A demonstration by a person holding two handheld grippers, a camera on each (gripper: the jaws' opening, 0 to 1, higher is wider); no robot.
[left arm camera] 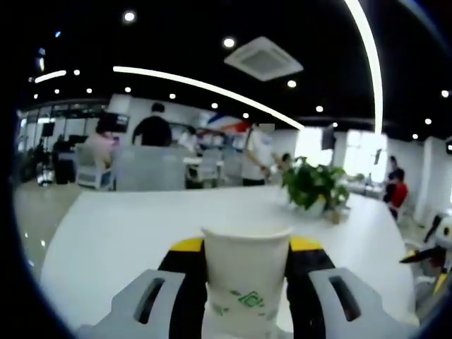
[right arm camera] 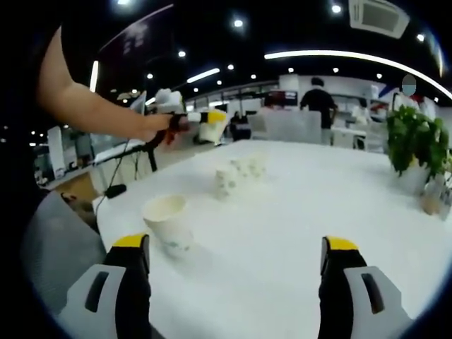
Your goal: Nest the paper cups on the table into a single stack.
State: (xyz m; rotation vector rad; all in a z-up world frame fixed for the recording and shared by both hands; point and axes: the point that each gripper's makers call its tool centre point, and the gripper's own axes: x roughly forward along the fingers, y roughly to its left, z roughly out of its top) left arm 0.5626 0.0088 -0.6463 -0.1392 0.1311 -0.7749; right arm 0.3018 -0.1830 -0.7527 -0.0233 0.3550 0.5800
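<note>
In the left gripper view, my left gripper (left arm camera: 246, 248) is shut on a white paper cup (left arm camera: 246, 286) with a green print, held upright above the white table (left arm camera: 127, 233). In the right gripper view, the left gripper (right arm camera: 210, 121) hangs high at the far left with that cup (right arm camera: 215, 128) in it. My right gripper (right arm camera: 235, 247) stands open over the table, nothing between its jaws. An upright paper cup (right arm camera: 169, 222) stands just ahead of its left jaw. Farther off, three more cups (right arm camera: 226, 181) (right arm camera: 244, 167) (right arm camera: 258, 164) stand close together.
A potted plant (right arm camera: 413, 141) (left arm camera: 316, 185) stands at the table's right side. A person's bare arm (right arm camera: 92, 106) reaches across from the left. Chairs, desks and people fill the room beyond the table's far edge. A grey chair back (right arm camera: 56, 240) is at the near left.
</note>
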